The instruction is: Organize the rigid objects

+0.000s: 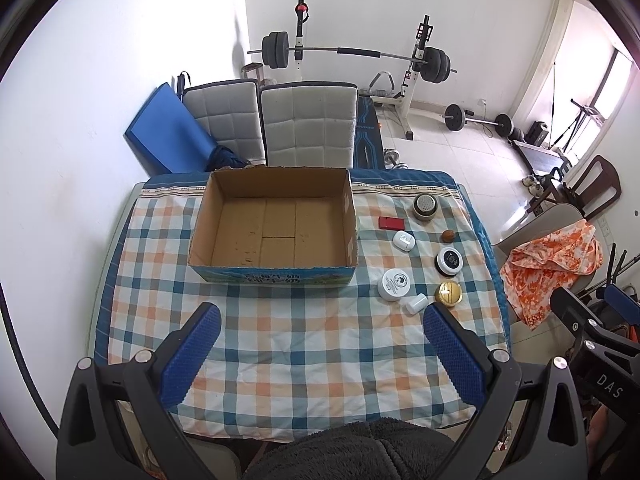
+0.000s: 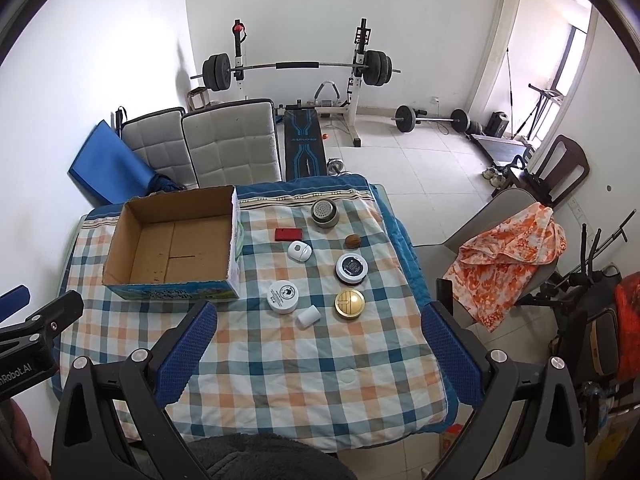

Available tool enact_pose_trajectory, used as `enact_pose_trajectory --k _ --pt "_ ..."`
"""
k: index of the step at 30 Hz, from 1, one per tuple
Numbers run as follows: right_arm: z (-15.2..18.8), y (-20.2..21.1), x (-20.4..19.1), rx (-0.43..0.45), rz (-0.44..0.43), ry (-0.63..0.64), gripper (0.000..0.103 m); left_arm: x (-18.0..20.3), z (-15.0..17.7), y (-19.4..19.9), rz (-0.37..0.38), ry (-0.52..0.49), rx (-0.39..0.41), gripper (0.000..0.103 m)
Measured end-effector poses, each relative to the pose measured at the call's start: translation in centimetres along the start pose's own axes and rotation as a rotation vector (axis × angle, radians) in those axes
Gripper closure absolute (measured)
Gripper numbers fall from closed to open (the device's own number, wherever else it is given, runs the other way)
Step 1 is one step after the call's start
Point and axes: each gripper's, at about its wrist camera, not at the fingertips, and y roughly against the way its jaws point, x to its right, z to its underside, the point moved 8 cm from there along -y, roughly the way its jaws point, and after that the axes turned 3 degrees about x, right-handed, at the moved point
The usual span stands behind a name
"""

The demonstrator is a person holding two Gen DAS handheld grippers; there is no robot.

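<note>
Both my grippers hover wide apart and empty over the near edge of the checked blue-orange-white tablecloth, touching nothing: left gripper, right gripper. The small rigid items sit in a loose cluster just right of the empty open brown cardboard box, nearest being the small white plastic cylinder on its side, long axis slanting up-right, beside the white round printed-lid jar and gold round tin. My right gripper looks nearer, cluster straight ahead between its blue fingers; box lies left.
</note>
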Motion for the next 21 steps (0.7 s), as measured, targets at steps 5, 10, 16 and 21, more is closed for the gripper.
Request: enact_pose_trajectory --k 5,10,16,21 --pt "-0.14 0.1 0.0 0.003 0.001 0.003 0.0 -0.05 0.03 0.01 -0.001 -0.001 -0.001 0.0" --pt "-0.24 0.01 -0.16 0.005 0.0 0.005 0.0 -0.18 0.0 0.29 -0.008 -0.004 0.0 0.0" --pt "-0.24 0.04 -0.14 0.012 0.002 0.009 0.0 -0.4 -0.16 0.69 -0.012 -0.003 0.006 0.0" --pt "-0.32 0.07 -0.15 0.016 0.004 0.008 0.0 -0.41 -0.06 0.6 -0.012 -0.002 0.005 0.0"
